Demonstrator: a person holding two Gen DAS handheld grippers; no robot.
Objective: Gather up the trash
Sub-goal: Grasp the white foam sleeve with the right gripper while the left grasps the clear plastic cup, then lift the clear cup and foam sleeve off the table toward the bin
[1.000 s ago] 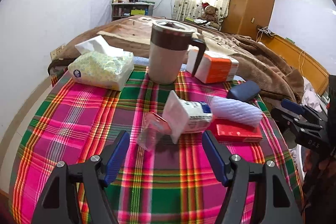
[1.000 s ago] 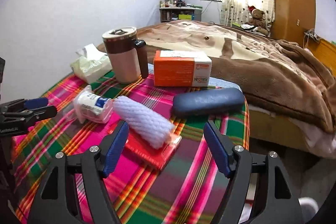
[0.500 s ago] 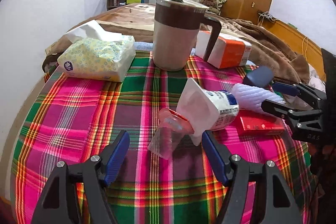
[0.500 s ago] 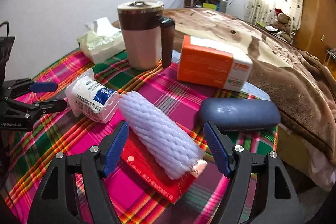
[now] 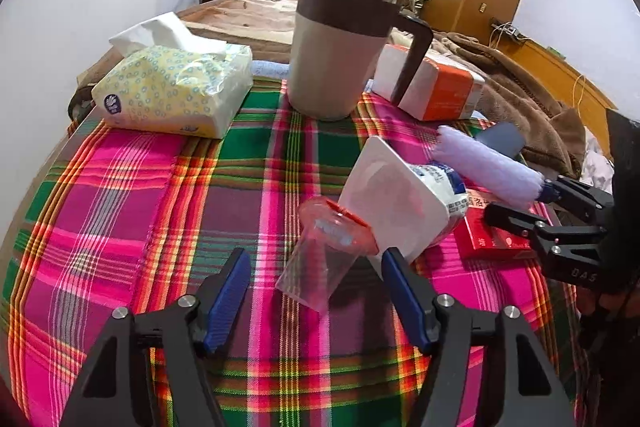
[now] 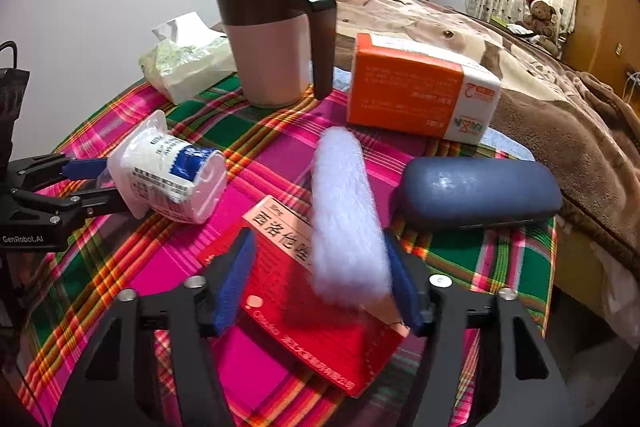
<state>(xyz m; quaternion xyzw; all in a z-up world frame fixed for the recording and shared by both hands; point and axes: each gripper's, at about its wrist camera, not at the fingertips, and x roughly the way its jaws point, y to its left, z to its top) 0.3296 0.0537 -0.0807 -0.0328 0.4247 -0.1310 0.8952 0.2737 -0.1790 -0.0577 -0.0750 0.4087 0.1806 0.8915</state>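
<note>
both grippers nearer; foam sleeve white, perhaps blurred

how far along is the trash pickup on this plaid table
Nothing looks collected yet. The left tool is closing around the clear plastic cup; the right tool is closing around the white foam sleeve. Neither is lifted. The tipped yogurt cup is left.

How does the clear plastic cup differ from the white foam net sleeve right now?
The clear plastic cup is see-through with a red rim; the white foam net sleeve is opaque and textured. The cup lies on the plaid cloth; the sleeve rests on a red box. Both lie sideways between closing jaws.
</note>
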